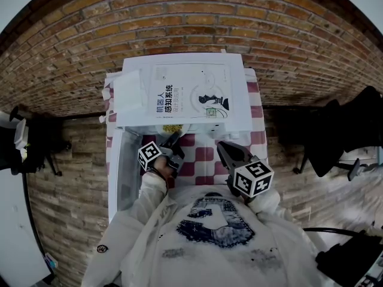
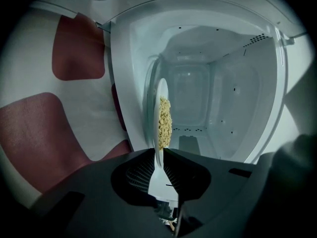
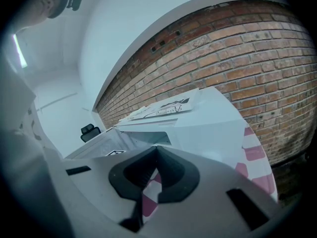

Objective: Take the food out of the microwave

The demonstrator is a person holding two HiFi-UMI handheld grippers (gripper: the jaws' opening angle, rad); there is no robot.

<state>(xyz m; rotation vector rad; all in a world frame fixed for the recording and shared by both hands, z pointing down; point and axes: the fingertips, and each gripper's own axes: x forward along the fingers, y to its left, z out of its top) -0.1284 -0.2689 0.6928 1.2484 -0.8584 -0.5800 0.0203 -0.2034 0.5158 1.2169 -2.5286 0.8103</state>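
A white microwave [image 1: 238, 119] stands on a red-and-white checked table [image 1: 204, 155], its door [image 1: 121, 169] swung open to the left. A white plate [image 1: 172, 128] of yellow food [image 2: 164, 123] sits at the mouth of the cavity [image 2: 223, 98]. My left gripper [image 1: 173, 141] is shut on the plate's near rim [image 2: 159, 175], and the pads lie against both of its faces. To the right, short of the microwave front, my right gripper [image 1: 228, 150] is shut with nothing in it; in the right gripper view its tips [image 3: 157, 149] meet.
A book [image 1: 188, 94] and a white sheet [image 1: 128, 91] lie on the microwave top. A brick wall [image 1: 197, 23] runs behind. A black chair [image 1: 335, 133] stands to the right and dark equipment [image 1: 36, 141] to the left.
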